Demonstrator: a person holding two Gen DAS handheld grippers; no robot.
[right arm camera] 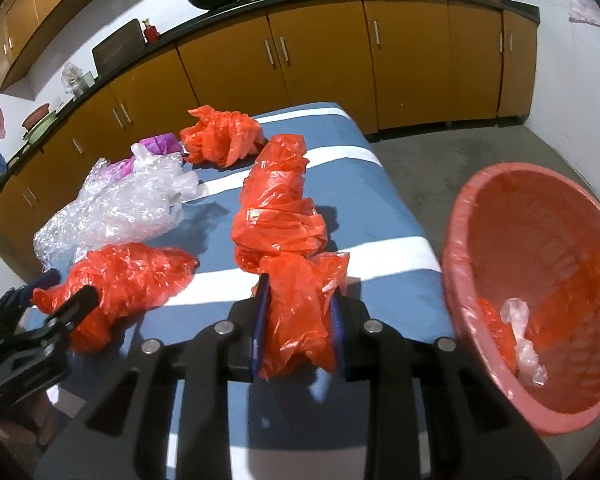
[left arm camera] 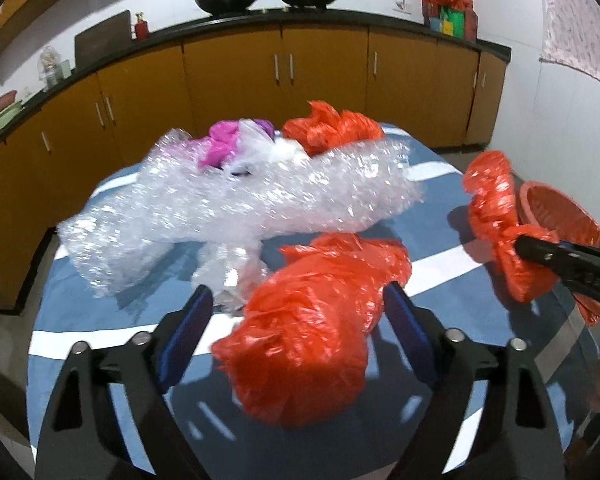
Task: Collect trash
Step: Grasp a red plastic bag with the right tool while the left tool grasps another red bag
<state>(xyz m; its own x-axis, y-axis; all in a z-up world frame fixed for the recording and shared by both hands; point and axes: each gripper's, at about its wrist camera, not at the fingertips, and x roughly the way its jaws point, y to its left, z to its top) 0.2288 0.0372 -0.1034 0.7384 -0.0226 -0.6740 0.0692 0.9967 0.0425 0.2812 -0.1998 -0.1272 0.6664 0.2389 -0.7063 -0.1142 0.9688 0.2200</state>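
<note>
My left gripper is open, its jaws on either side of a crumpled red plastic bag lying on the blue striped table; the same bag shows in the right wrist view. My right gripper is shut on a long red plastic bag and holds it above the table's right side; it shows in the left wrist view. The pink trash basket stands right of the table, with red and clear plastic inside.
On the table lie a big sheet of bubble wrap, a purple bag, a clear bag and another red bag at the far end. Orange cabinets run behind. Grey floor lies right of the table.
</note>
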